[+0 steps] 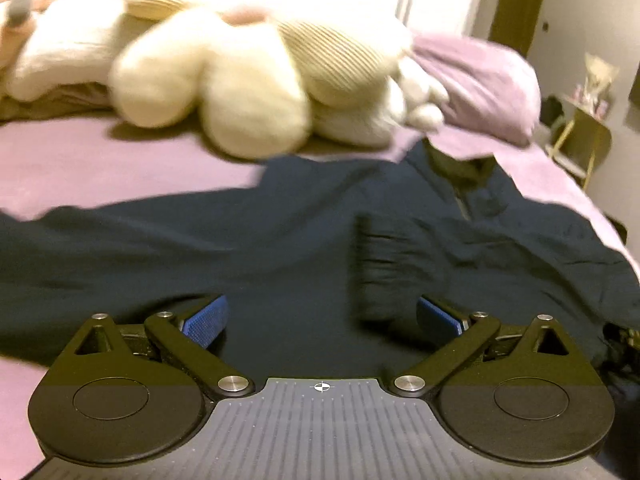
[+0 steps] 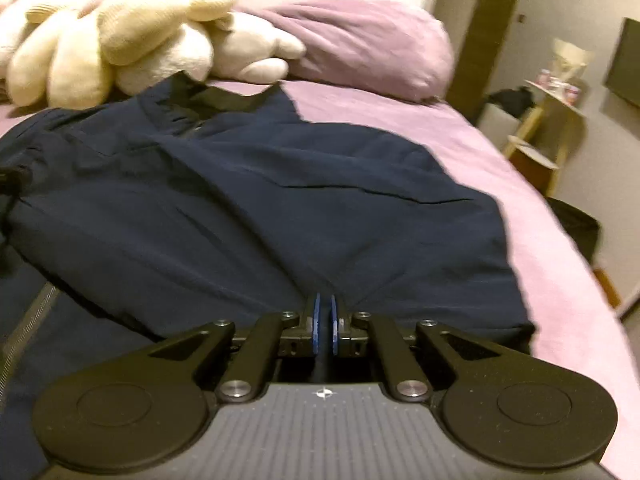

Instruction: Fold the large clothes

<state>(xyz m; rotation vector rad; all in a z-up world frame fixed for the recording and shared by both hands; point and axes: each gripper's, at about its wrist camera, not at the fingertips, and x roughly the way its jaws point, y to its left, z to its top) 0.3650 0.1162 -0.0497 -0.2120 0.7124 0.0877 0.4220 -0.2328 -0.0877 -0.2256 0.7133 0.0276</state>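
Pinched in my right gripper, the jacket fold should travel low and taut while my left gripper gapes empty.

The bed, covered by a pink-lilac sheet, carries everything. A dark navy jacket lies spread and creased over its near and middle part, collar toward the head end, with bare sheet showing along the right edge. At the head end a heap of cream plush toys rests on the sheet toward the left, just beside the jacket's collar, and a lilac pillow lies next to them toward the right corner.
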